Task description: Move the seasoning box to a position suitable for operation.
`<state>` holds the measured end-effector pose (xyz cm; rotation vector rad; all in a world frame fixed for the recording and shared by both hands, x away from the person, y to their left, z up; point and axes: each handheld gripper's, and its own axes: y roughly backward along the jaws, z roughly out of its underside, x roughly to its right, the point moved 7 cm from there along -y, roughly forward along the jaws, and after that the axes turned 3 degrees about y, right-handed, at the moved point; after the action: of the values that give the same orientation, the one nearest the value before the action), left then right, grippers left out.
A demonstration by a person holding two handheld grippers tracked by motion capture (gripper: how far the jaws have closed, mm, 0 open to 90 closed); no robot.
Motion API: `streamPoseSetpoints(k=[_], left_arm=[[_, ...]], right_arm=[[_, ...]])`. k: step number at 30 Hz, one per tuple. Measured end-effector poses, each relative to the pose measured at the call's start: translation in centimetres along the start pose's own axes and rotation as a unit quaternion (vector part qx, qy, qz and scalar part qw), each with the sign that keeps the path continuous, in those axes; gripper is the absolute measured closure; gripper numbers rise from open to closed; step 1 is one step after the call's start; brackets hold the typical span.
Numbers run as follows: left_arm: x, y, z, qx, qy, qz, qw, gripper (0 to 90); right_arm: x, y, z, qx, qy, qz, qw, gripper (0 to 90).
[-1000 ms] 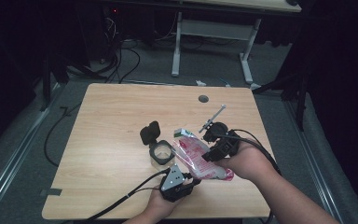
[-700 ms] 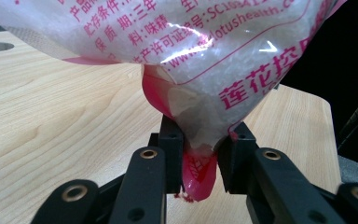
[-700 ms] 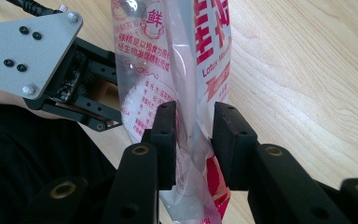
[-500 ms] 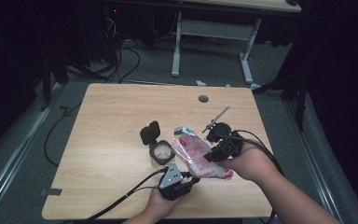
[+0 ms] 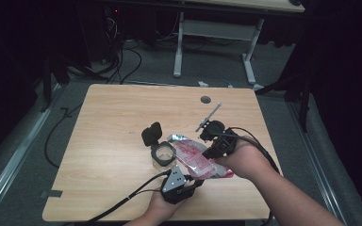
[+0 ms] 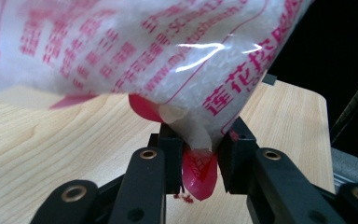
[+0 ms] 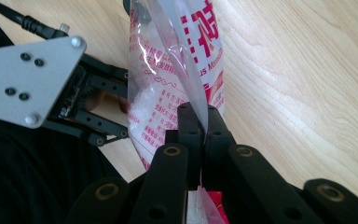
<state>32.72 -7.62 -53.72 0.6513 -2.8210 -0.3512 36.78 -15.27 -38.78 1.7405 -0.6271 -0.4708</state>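
Both grippers pinch a bag [image 5: 195, 160] of white granules above the worktop [image 5: 113, 127]: the right gripper [image 7: 204, 122] has just closed on its film; the left gripper [image 6: 200, 140] clamps its corner; the high view adds an open jar [image 5: 161, 153].

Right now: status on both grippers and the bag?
Left gripper shut on bag bottom corner. Right gripper jaws just closed on its clear edge. Open jar beside bag, small metal tool behind; nothing blocking.

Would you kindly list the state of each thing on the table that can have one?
Bag: lifted off the table, clamped at both ends.
Left gripper: shut on the bag's corner.
Right gripper: shut on the bag's film; fingers have just been closing.
Jar: open, upright.
Lid: off, beside the jar.
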Motion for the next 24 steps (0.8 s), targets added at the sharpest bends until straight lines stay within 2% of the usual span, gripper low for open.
streamPoseSetpoints(k=[10, 15, 19, 20, 22, 24], left_arm=[[-0.9, 0.2, -0.2, -0.004, 0.000, -0.016, 0.9999, 72.6], [-1.1, -0.3, -0.3, -0.008, -0.005, -0.024, 0.9997, 69.9], [-1.3, -0.6, -0.2, -0.009, -0.004, -0.027, 0.9996, 68.2], [-1.3, -0.7, -0.3, -0.005, -0.008, -0.025, 0.9996, 68.2], [-1.2, -0.7, -0.2, -0.006, 0.005, -0.024, 0.9997, 68.1], [-1.3, -0.8, -0.3, -0.010, -0.003, -0.026, 0.9996, 68.0]], right_arm=[[-0.3, -0.2, -1.8, -0.005, -0.004, -0.004, 1.0000, 89.6], [-0.3, -0.2, -2.6, -0.012, -0.003, 0.004, 0.9999, 89.7], [-0.2, -0.3, -3.0, -0.014, -0.001, 0.006, 0.9999, 89.7], [-0.2, -0.3, -3.0, -0.015, -0.001, 0.008, 0.9999, 89.8], [-0.2, -0.3, -3.0, -0.016, -0.004, 0.008, 0.9998, 89.8], [-0.1, -0.4, -3.1, -0.014, 0.000, 0.007, 0.9999, 89.8]])
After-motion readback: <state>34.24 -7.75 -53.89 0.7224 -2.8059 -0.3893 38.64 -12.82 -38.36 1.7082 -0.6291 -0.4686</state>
